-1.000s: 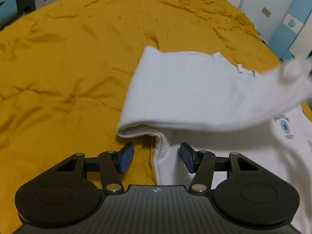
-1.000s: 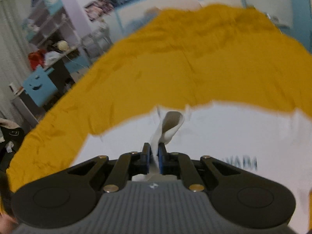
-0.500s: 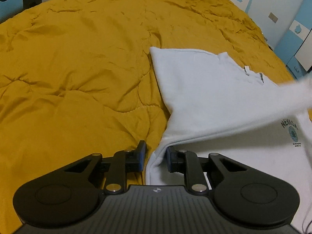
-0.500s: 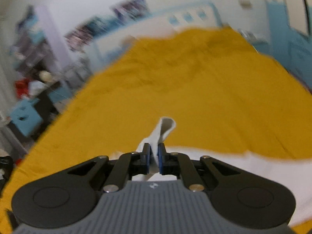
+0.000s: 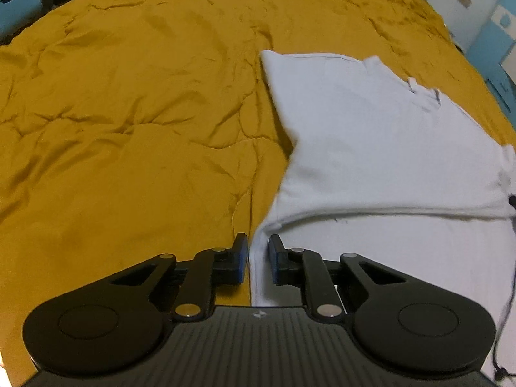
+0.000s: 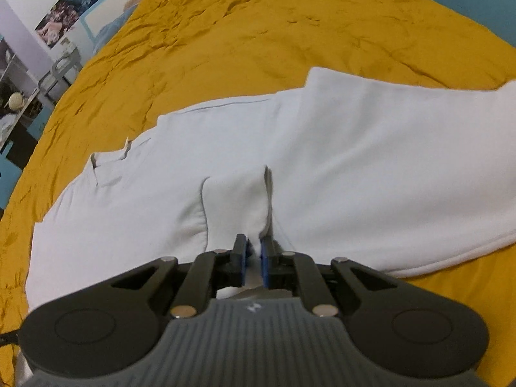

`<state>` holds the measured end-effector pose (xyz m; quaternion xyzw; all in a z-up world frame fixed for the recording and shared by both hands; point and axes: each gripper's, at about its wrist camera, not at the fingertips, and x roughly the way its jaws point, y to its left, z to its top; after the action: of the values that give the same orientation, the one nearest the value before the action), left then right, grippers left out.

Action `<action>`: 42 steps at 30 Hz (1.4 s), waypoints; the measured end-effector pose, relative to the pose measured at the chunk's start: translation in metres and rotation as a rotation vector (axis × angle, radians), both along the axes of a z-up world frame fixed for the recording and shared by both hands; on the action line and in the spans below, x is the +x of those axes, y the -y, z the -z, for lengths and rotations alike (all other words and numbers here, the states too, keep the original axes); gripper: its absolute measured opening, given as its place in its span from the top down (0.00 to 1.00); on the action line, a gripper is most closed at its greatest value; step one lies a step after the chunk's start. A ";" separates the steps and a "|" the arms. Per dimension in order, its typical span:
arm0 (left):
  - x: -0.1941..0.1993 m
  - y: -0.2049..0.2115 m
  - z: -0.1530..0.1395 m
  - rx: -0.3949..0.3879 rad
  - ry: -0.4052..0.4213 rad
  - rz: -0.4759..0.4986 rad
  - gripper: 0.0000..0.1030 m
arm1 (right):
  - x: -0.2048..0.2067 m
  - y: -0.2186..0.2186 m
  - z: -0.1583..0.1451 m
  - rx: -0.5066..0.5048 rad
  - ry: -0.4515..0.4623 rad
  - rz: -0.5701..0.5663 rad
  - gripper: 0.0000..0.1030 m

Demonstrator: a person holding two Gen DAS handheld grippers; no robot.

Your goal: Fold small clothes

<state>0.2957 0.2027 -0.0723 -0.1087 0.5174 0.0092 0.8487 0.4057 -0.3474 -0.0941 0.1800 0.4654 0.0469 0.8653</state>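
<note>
A white sweatshirt [image 5: 371, 148] lies on a mustard-yellow bedspread [image 5: 129, 113], with one part folded over the rest. My left gripper [image 5: 258, 262] is shut on the sweatshirt's left edge, low on the bed. In the right wrist view the sweatshirt [image 6: 354, 167] spreads across the bed. My right gripper [image 6: 253, 261] is shut on a bunched fold of the white fabric [image 6: 238, 206], which rises between the blue pads.
The yellow bedspread [image 6: 258, 32] fills the far half of the right wrist view. Shelves and furniture [image 6: 19, 103] stand off the bed at the left. Blue and white wall panels [image 5: 483, 25] stand beyond the bed's far right edge.
My left gripper closed on the sweatshirt's edge. My right gripper carried its held part across and down, so the lifted fabric now lies folded flat over the body.
</note>
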 end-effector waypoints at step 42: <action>0.019 -0.041 -0.008 -0.242 0.223 -0.088 0.88 | -0.054 -0.006 -0.017 -0.077 0.109 -0.007 0.89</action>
<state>0.3152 0.2442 -0.0647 -0.2332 0.4119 -0.0284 0.8804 0.3517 -0.3417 -0.0770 0.1421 0.4197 0.0416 0.8955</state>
